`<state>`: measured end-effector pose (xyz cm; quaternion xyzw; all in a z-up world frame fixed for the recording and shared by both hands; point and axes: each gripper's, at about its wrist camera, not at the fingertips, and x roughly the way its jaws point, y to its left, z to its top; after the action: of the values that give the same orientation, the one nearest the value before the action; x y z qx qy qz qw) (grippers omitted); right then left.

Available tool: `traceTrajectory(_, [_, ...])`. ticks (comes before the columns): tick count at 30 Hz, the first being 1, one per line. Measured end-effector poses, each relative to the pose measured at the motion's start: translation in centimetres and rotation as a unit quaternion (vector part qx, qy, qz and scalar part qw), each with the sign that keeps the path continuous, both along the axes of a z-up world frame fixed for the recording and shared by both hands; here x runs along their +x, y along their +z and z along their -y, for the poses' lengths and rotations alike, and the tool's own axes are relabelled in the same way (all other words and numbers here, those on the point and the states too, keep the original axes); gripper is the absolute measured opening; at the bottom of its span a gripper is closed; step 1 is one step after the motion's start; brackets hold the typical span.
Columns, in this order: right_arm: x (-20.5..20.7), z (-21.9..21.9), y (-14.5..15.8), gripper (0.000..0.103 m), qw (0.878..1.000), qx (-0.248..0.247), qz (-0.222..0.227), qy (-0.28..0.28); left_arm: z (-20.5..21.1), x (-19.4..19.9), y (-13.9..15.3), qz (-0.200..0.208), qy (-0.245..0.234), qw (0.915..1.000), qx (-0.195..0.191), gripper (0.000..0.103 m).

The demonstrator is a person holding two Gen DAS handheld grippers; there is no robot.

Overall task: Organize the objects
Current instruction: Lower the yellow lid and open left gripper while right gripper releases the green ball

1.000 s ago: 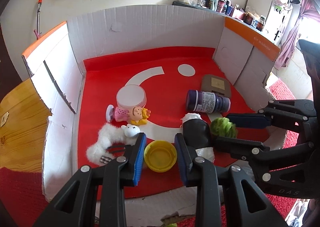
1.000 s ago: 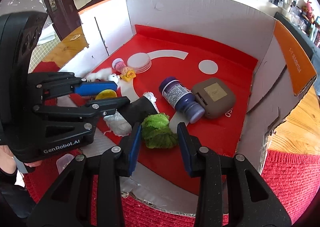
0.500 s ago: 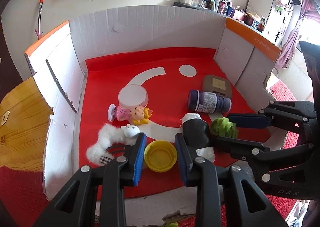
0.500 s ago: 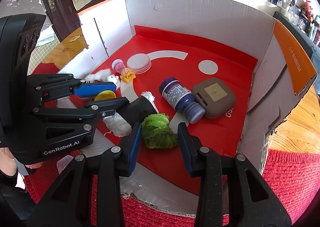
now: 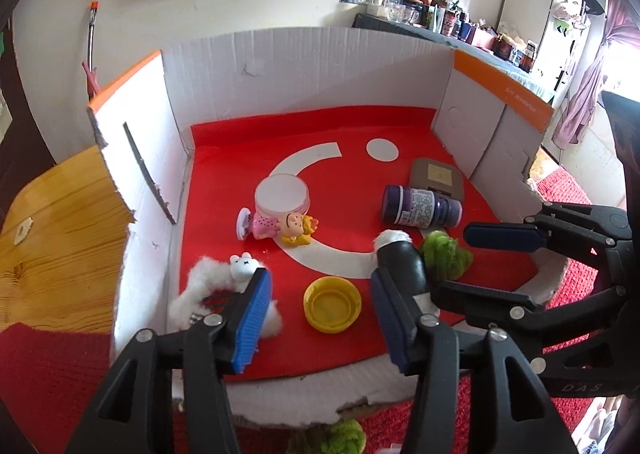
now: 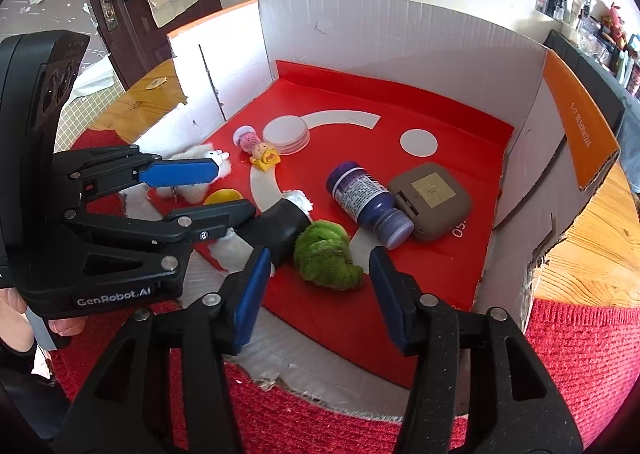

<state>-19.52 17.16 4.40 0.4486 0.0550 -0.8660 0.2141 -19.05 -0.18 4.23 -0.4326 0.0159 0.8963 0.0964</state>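
Both grippers low, level — jaws apart

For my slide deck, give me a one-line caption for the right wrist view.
Open right tool lined up on a green fuzzy toy in a red-floored cardboard box.

Both wrist cameras look down from the near edge, left beside right, into the red-floored white cardboard box (image 5: 280,66) (image 6: 400,38), sharing its whole floor.
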Motion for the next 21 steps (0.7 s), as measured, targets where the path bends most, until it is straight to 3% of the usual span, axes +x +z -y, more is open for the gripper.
traceTrajectory(3, [0.4,0.0,0.3,0.053,1.000,-0.005,-0.005,0.000,-0.1,0.7,0.5,-0.011,-0.001,0.9999,-0.007,0.061])
traceTrajectory(6, [1.1,0.2,0.7,0.061,1.000,-0.008,-0.011,0.003,0.0,1.2,0.8,-0.020,-0.002,0.9997,-0.013,0.066])
traceTrajectory(9, [1.6,0.4,0.7,0.061,1.000,-0.003,-0.015,0.004,0.4,1.4,0.5,-0.016,0.006,0.9997,-0.016,0.067])
traceTrajectory(13, [1.7,0.0,0.7,0.062,1.000,-0.014,-0.010,0.001,1.6,1.3,-0.4,0.004,0.010,0.9999,0.011,0.067])
traceTrajectory(21, [1.9,-0.1,0.6,0.062,1.000,-0.002,-0.003,0.017,0.7,2.7,-0.5,0.007,0.002,1.0000,-0.003,0.067])
